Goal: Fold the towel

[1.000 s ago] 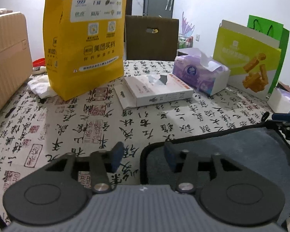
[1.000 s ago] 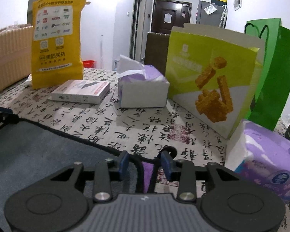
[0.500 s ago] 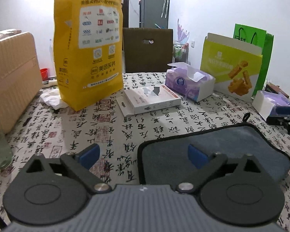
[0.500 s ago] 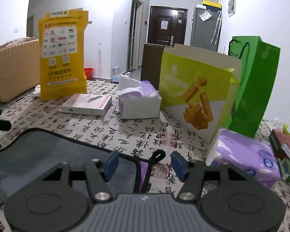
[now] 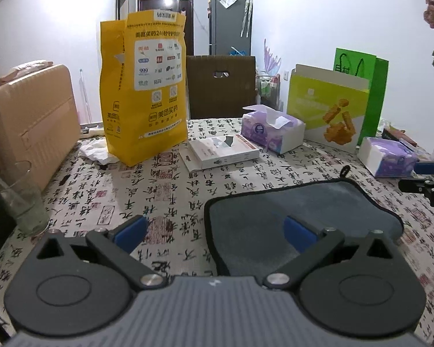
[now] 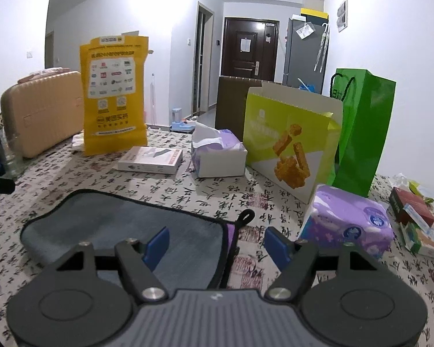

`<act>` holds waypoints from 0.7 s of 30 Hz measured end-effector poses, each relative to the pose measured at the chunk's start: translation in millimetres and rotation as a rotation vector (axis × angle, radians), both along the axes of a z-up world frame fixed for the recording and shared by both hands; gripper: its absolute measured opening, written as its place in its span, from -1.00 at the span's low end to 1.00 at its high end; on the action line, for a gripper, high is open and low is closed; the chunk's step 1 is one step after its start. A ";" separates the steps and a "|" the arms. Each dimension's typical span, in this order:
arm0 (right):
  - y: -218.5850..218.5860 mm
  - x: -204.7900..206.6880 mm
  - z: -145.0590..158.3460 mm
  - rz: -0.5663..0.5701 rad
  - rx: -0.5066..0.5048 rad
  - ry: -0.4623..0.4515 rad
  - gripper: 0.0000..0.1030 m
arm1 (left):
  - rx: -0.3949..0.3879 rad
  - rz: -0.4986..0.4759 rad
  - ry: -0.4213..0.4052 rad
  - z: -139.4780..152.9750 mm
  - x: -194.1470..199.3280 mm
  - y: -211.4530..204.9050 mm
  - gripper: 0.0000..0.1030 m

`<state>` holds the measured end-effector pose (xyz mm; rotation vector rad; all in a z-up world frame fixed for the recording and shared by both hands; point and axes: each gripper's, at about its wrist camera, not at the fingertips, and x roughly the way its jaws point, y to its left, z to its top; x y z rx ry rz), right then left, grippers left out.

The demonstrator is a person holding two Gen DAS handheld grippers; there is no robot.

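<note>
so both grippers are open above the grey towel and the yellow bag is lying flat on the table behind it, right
Not quite. The yellow bag is standing upright on the table, not lying flat; the left wrist view shows it clearly. The rest holds: the left gripper and the right gripper both have their jaws spread open above the grey towel.

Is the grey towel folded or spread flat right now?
Folded: the towel lies doubled on the tablecloth, a purple layer showing at its corner by the loop.
</note>
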<state>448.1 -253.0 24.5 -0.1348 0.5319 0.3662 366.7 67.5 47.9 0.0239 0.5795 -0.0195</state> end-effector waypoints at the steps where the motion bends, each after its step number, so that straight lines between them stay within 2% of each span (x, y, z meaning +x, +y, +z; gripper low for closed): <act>1: -0.4 -4.8 0.9 0.000 0.003 -0.001 0.39 | -0.001 0.001 -0.002 0.9 -5.4 -1.1 1.00; 10: -3.1 -47.2 12.3 -0.003 0.032 -0.033 0.40 | -0.015 0.010 -0.027 8.1 -48.3 -4.4 1.00; 16: -5.7 -76.4 14.7 0.005 0.057 -0.043 0.46 | 0.024 0.016 -0.058 6.3 -80.1 -12.0 1.00; 21: -5.7 -102.9 15.3 0.014 0.069 -0.058 0.52 | 0.003 0.010 -0.068 5.7 -103.7 -15.1 1.00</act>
